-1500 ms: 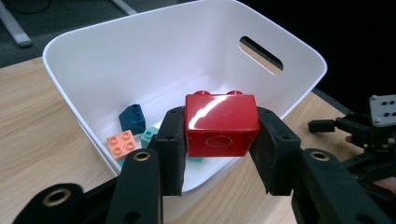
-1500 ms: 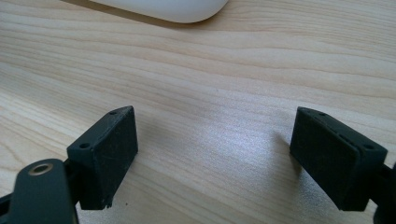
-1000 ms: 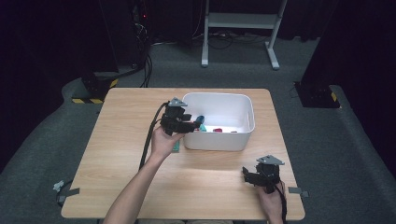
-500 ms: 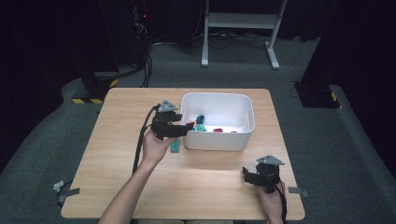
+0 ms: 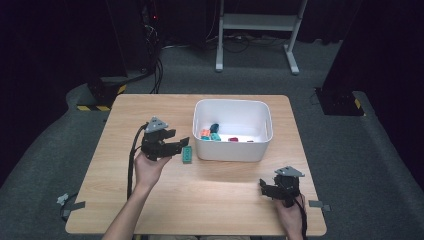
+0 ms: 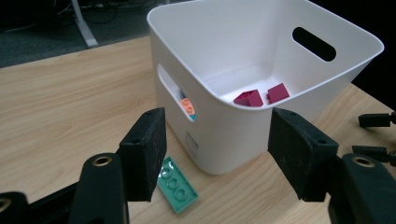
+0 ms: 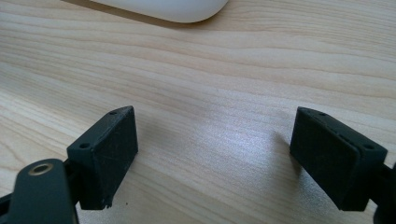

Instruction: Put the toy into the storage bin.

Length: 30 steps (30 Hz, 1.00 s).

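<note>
Since a second ago, the left gripper (image 5: 181, 145) has pulled back from the white tub (image 5: 233, 150) and moved out over the table (image 5: 150, 210). Its jaws have just been opening, and nothing is between them now. A teal brick (image 5: 187, 154) lies flat on the wood just under the jaw tips, right beside the tub's near wall. In the left gripper view the teal brick (image 6: 176, 184) sits low by the left pad, next to the tub (image 6: 233, 126).

Inside the tub lie an orange brick (image 5: 205, 133), more teal ones (image 5: 215, 136) and dark red ones (image 6: 261, 95).

Down by the near right corner, the right gripper (image 5: 263, 189) has stayed put. Its jaws stand wide apart over bare wood, holding nothing.
</note>
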{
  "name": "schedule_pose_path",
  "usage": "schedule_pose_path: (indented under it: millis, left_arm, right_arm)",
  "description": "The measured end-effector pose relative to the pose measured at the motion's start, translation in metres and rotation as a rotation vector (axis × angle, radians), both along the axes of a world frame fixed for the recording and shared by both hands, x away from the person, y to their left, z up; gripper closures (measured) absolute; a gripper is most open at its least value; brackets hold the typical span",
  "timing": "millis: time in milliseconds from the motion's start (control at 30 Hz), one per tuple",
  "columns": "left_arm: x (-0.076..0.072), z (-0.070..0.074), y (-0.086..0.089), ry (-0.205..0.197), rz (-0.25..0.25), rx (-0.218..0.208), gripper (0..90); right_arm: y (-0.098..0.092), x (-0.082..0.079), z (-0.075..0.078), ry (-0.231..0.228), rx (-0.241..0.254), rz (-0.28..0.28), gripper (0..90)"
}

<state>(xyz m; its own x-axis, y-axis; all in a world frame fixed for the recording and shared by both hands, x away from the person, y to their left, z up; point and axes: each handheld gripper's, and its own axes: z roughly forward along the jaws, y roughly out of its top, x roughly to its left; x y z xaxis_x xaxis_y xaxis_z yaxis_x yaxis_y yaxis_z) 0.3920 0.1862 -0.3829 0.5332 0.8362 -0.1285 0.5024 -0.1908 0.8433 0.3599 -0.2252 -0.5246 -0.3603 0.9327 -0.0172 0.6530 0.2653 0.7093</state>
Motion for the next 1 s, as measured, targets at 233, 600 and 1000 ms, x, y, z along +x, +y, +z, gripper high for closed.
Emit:
schedule_pose_path:
  millis: [233,600,1000]
  left_arm:
    - [-0.004,-0.017,0.009,0.032,0.026,0.012,37.2]
    - [0.004,-0.062,0.008,0.106,0.087,0.054,37.1]
    - [0.017,-0.093,-0.002,0.148,0.12,0.056,37.2]
  right_arm:
    - [0.0,0.0,0.0,0.0,0.0,0.0,15.0]
    - [0.0,0.0,0.0,0.0,0.0,0.0,15.0]
    - [0.0,0.0,0.0,0.0,0.0,0.0,15.0]
